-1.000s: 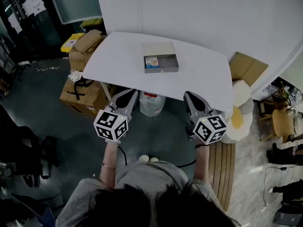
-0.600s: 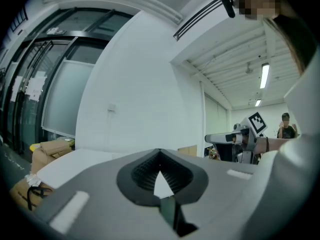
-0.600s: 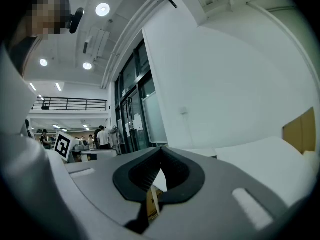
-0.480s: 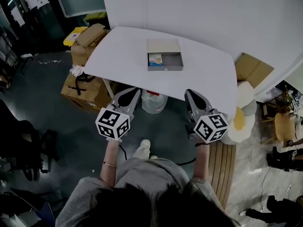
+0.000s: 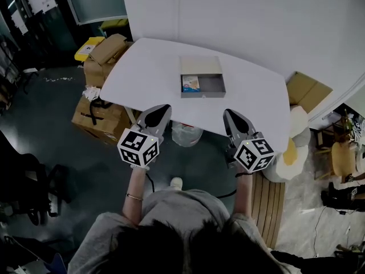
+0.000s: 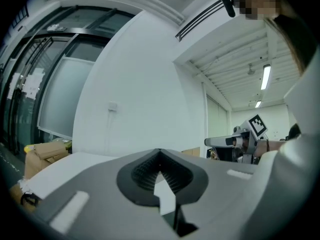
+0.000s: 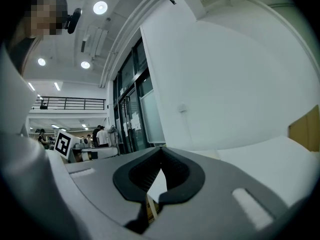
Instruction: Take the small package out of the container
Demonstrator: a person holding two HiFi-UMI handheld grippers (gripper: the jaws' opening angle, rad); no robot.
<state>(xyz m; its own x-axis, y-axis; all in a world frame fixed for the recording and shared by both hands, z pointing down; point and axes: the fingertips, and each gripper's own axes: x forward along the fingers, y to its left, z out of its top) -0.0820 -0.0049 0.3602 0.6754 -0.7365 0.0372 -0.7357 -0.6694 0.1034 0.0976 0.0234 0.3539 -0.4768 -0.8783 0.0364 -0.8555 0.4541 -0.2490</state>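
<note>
The person is standing at the near edge of a white table, holding both tools out in front at about waist height. The left gripper is pointing toward the table with its jaws pressed together at the tips and nothing between them. The right gripper is doing the same, jaws closed and empty, its tips hovering just over the table's near edge. Both are sitting well apart from the grey container, which is lying open near the middle of the table, with what looks like its lid folded flat behind it. The small package is lying inside the container, against its left wall. Cardboard boxes are piling up on the floor to the left of the table.
</note>
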